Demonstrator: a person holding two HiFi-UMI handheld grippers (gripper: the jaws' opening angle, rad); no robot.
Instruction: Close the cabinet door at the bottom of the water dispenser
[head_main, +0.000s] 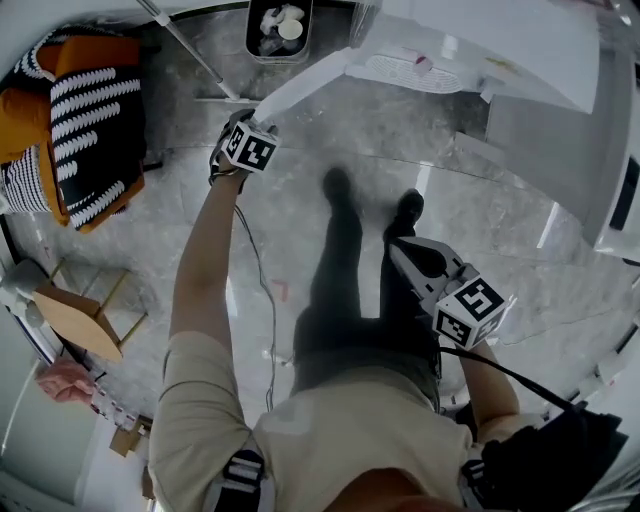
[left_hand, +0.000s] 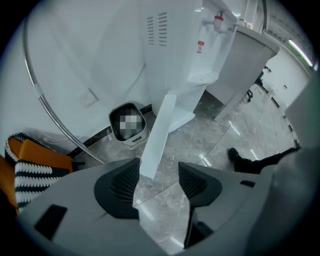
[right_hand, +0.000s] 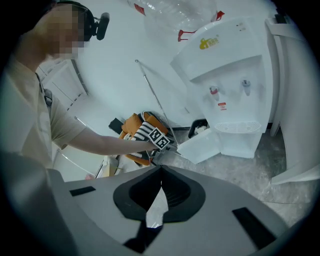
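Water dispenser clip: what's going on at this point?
A standing person holds a hand-held gripper in each hand. The left hand-held gripper reaches down to the free edge of the cabinet door, which stands swung open at the bottom of the white water dispenser. Its jaws are apart, with the door's edge lined up between them, not clamped. The right hand-held gripper is shut and empty at the person's side. The door isn't closed yet.

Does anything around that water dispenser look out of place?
Yes: the cabinet door at the bottom of the water dispenser hangs wide open, swung outward. The left tongs stand open with its free edge between them.
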